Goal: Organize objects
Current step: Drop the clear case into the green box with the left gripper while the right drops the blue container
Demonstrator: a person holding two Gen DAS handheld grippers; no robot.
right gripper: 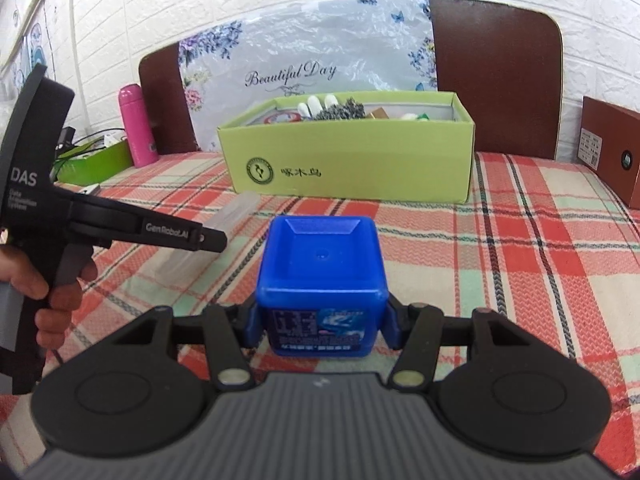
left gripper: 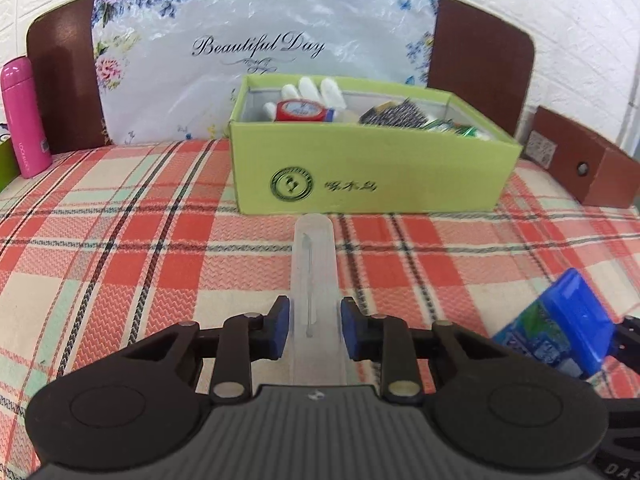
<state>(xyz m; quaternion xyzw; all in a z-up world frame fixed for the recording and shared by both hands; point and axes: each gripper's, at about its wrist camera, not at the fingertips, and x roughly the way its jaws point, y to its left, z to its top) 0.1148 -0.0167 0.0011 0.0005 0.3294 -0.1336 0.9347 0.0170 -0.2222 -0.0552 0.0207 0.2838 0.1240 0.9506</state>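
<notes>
Your landmark is the green box (right gripper: pixel 348 160), open-topped on the plaid table (left gripper: pixel 120 248) and already holding gloves, a brush and small packets; it looks like stiff card, so drop things in over its near wall rather than leaning on it. In front of that box, your right tongs (right gripper: pixel 322 326) are clamped on the sides of the blue tub (right gripper: pixel 322 280), which looks rigid, smooth and likely slippery, so keep the pads low and square. Left of the tub, your left tongs (left gripper: pixel 314 334) sit narrowly around the clear plastic tube (left gripper: pixel 314 280), pads touching or nearly so; it looks light and easily cracked, so squeeze gently at mid-length.
</notes>
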